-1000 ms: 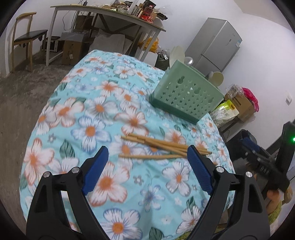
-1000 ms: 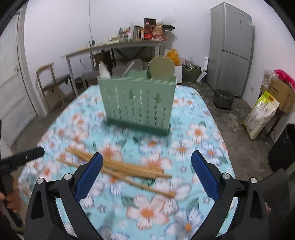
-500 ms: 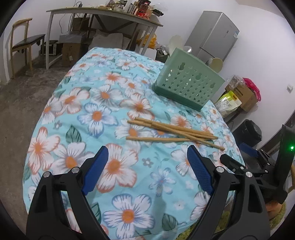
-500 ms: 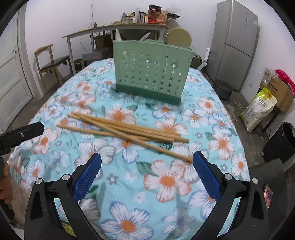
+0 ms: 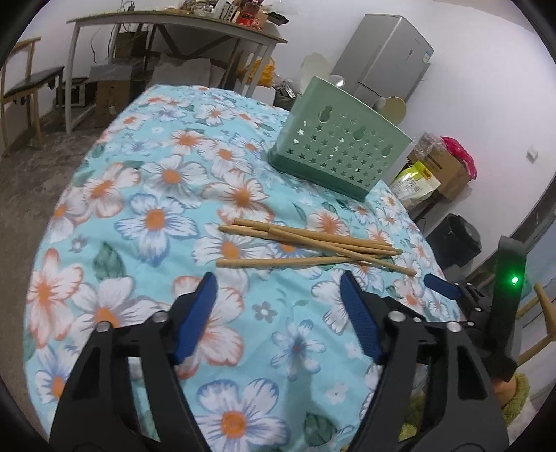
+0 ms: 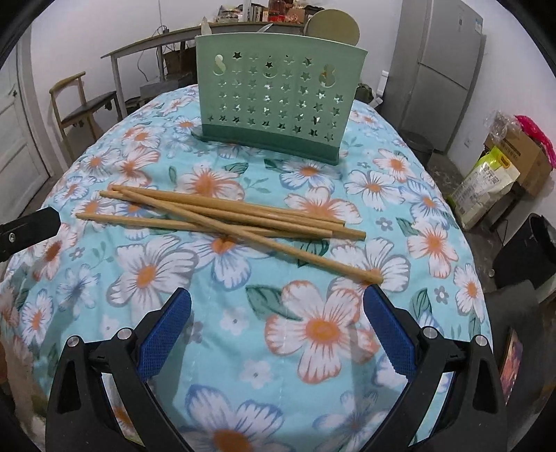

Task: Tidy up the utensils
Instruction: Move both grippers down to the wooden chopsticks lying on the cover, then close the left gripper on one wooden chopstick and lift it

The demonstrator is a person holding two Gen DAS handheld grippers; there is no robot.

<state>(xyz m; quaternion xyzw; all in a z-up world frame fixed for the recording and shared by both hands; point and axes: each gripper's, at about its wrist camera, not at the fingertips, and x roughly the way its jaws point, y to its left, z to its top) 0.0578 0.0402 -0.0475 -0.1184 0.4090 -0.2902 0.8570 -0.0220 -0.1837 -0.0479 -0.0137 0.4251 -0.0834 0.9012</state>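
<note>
Several wooden chopsticks (image 5: 312, 248) (image 6: 222, 217) lie in a loose crossed pile on the floral tablecloth (image 5: 149, 222) (image 6: 312, 330). Behind them stands a green perforated utensil holder (image 5: 338, 151) (image 6: 274, 95), upright. My left gripper (image 5: 278, 283) hovers just short of the pile's near side; its jaws are closing with nothing between them. My right gripper (image 6: 278, 299) is open and bare, low over the cloth, with the tip of the longest chopstick close to its right finger. The right gripper's blue pad (image 5: 439, 287) shows at the left view's right edge.
The table's rounded edges fall away on all sides. Around it stand a grey fridge (image 6: 441, 66), a cluttered side table (image 5: 180, 24), a wooden chair (image 6: 80, 104), cardboard boxes and bags (image 6: 504, 174), and a black bin (image 5: 455, 240).
The left jaws have narrowed. The right gripper has come down and closer to the chopsticks, which look larger and nearer in its view.
</note>
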